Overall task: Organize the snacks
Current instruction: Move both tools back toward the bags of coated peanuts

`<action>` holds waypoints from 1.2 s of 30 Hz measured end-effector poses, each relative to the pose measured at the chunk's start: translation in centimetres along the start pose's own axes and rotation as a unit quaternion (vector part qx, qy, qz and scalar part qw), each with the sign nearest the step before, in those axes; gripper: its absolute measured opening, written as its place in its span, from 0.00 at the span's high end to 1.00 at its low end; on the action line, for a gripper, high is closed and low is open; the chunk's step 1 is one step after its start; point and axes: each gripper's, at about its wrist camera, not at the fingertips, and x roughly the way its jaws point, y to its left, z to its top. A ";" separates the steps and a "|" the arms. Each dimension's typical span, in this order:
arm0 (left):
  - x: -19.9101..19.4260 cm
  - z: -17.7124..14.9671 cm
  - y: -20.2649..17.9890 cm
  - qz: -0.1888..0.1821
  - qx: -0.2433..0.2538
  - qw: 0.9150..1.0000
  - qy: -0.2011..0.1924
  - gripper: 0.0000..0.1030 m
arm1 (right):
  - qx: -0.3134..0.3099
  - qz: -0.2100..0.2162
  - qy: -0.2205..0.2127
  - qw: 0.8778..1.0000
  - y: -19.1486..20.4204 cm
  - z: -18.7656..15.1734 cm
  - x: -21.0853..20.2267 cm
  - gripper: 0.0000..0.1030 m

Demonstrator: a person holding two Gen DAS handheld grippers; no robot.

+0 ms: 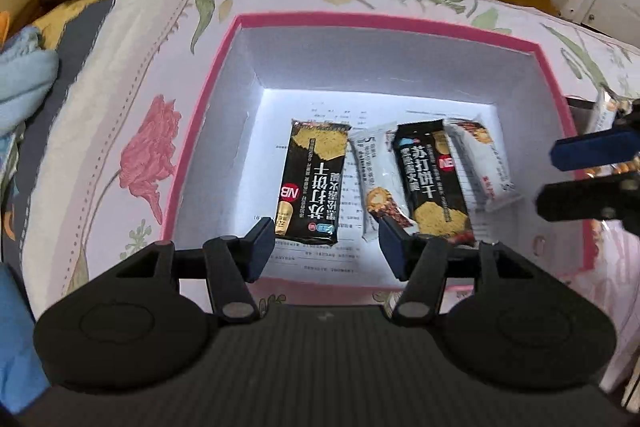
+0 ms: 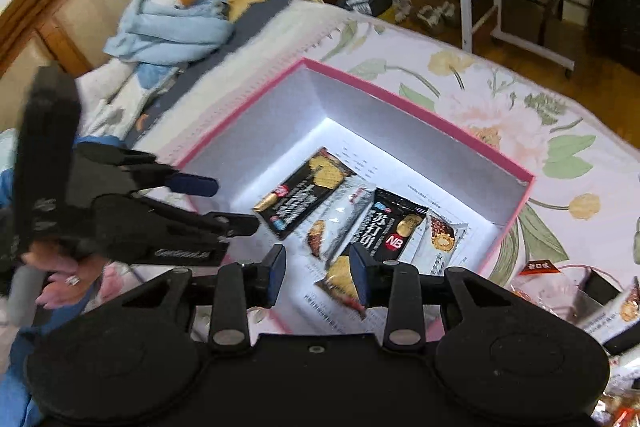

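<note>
A pink-rimmed box with a white inside stands on a flowered bedspread. On its floor lie two black cracker packs and two white snack packs. The right wrist view shows the same black packs. My left gripper hovers over the box's near edge, open, with nothing between its blue pads. My right gripper is open by a narrower gap above the near side of the box and holds nothing. Each gripper appears in the other's view: the right one, the left one.
More snack packs and a red packet lie on the bedspread right of the box. A bundled light-blue cloth lies by the headboard. A person's hand holds the left gripper. Beyond the bed are a white stand and clutter.
</note>
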 end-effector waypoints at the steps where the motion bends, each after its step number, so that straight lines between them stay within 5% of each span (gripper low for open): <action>1: -0.6 -0.2 -0.2 -0.001 0.005 1.000 -0.005 0.44 | -0.001 0.000 -0.004 1.000 0.2 -0.3 -0.8 0.61; 10: -5.9 -1.0 -4.1 -0.014 0.056 0.997 -0.041 0.35 | -0.069 -0.053 -0.036 0.996 1.8 -4.4 -7.6 0.48; 24: -10.4 -0.4 -15.5 -0.089 0.114 0.983 -0.114 0.24 | -0.070 -0.132 -0.064 0.987 -3.1 -10.6 -12.8 0.35; 30: -7.0 0.5 -21.3 -0.158 0.106 0.979 -0.070 0.27 | -0.045 -0.132 -0.069 0.988 -6.8 -13.8 -11.7 0.32; 36: -1.9 0.4 -25.4 -0.154 0.105 0.982 -0.008 0.42 | -0.010 -0.104 -0.078 0.991 -9.7 -16.2 -7.9 0.32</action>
